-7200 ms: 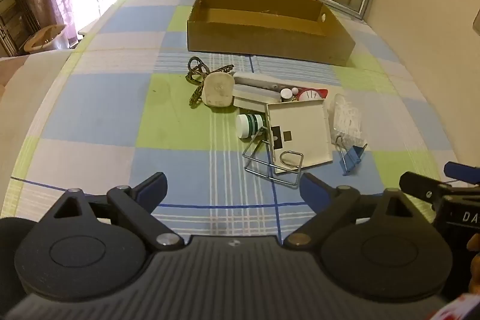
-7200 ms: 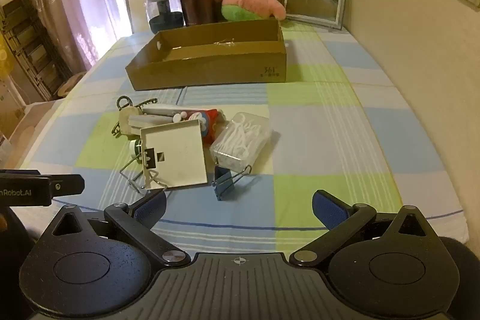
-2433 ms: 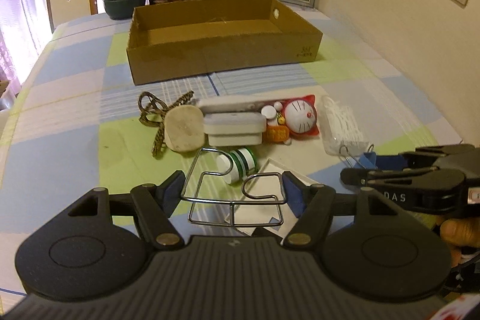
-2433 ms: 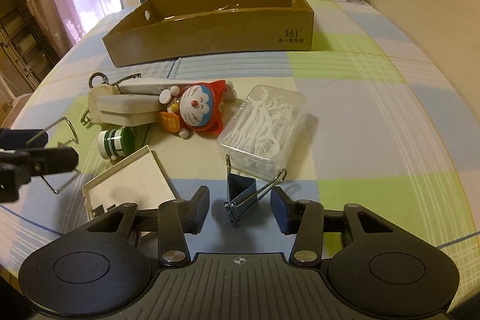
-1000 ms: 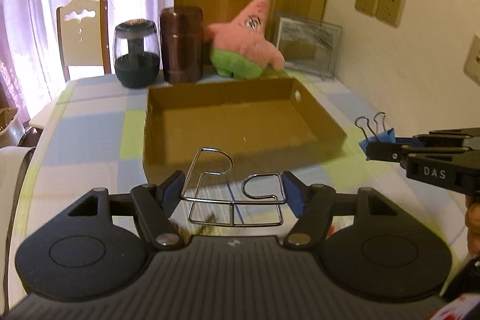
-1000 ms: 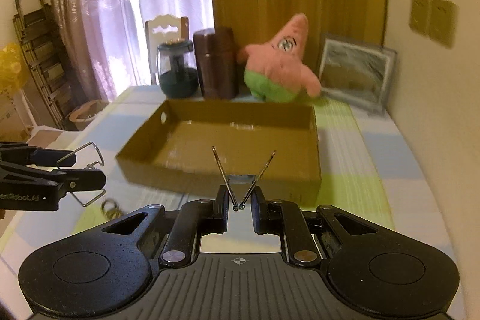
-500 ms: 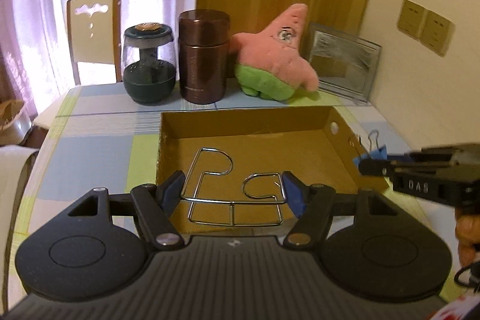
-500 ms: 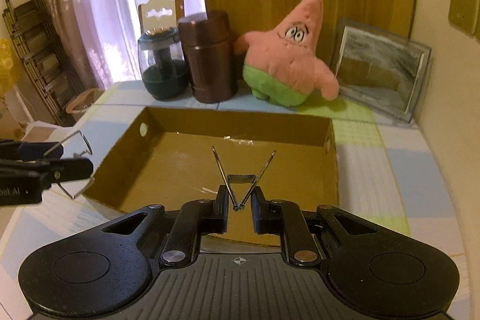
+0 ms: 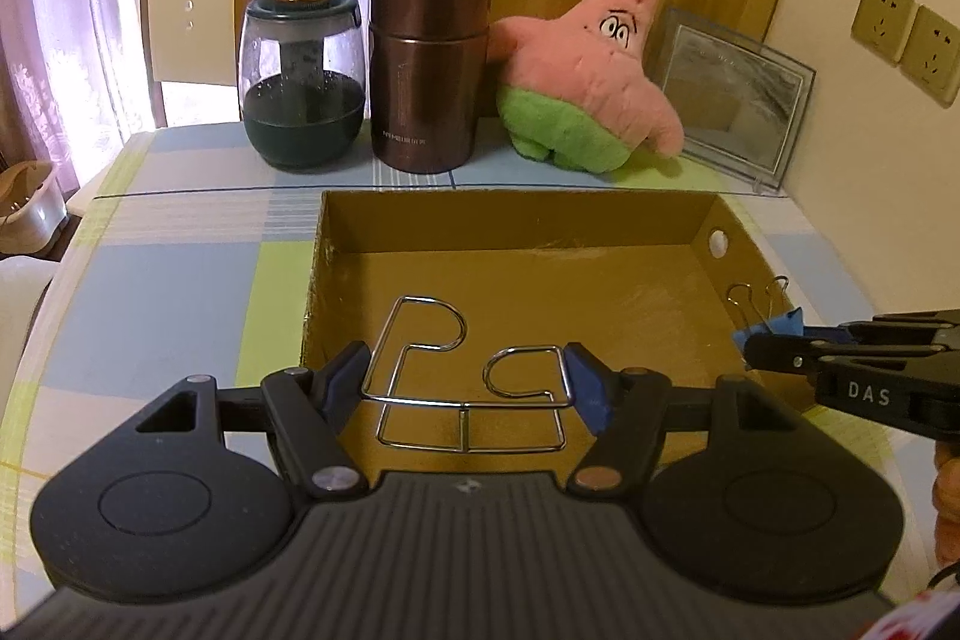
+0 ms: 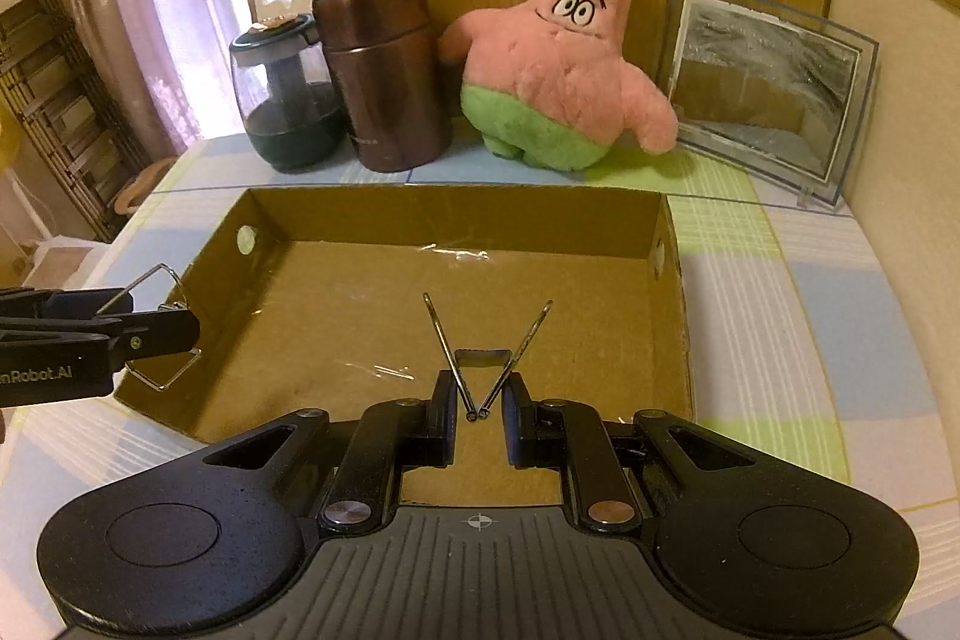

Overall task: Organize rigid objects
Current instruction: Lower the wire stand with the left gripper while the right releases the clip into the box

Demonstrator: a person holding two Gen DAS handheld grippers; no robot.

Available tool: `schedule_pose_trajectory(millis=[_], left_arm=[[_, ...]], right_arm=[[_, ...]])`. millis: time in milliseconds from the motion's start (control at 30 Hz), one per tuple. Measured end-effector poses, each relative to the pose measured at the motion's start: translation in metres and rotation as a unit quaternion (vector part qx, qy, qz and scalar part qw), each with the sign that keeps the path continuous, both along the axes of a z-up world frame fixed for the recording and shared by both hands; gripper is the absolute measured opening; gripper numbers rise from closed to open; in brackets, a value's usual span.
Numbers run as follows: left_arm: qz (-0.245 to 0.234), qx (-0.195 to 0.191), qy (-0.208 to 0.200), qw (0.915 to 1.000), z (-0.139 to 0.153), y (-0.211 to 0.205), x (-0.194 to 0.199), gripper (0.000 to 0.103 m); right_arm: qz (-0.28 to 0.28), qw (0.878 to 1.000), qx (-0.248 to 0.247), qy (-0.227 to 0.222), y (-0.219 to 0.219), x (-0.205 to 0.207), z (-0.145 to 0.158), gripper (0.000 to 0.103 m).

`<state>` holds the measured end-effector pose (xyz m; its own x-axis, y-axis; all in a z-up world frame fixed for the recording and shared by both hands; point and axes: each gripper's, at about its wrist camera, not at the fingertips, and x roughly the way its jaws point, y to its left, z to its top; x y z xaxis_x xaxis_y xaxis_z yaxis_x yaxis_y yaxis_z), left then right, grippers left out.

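Left gripper (image 9: 465,385) clamped across the wire rack (image 9: 465,388), over the cardboard box's (image 10: 456,214) near-left corner. Right gripper (image 10: 478,415) pinches the binder clip (image 10: 480,358) above the box floor. We judge both light, stiff and slippery; the bare wire suits holding. The box seems empty except a glinting scrap, perhaps tape. A plush star (image 10: 564,64) stands beyond on the counter (image 9: 180,292).

The left claw (image 9: 465,379) grips a wire rack (image 9: 465,388) above the cardboard box (image 9: 522,232).
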<state>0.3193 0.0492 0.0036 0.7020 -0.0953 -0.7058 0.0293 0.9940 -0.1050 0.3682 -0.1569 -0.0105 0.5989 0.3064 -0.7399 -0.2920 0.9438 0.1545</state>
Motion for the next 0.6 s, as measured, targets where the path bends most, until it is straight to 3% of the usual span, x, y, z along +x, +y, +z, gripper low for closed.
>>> schedule_pose_trajectory(millis=[433,500,600], left_arm=[[0.004,-0.018,0.014,0.9997,-0.015,0.0,0.018,0.066],[0.007,-0.022,0.011,0.9997,-0.017,0.001,0.018,0.074],[0.011,-0.021,0.005,0.9997,-0.016,0.002,0.016,0.075]], right_arm=[[-0.004,1.0,0.002,0.016,-0.002,0.008,-0.014,0.012],[-0.007,1.0,0.007,0.015,-0.003,0.009,-0.014,0.012],[-0.011,1.0,0.009,0.013,-0.006,0.01,-0.013,0.012]])
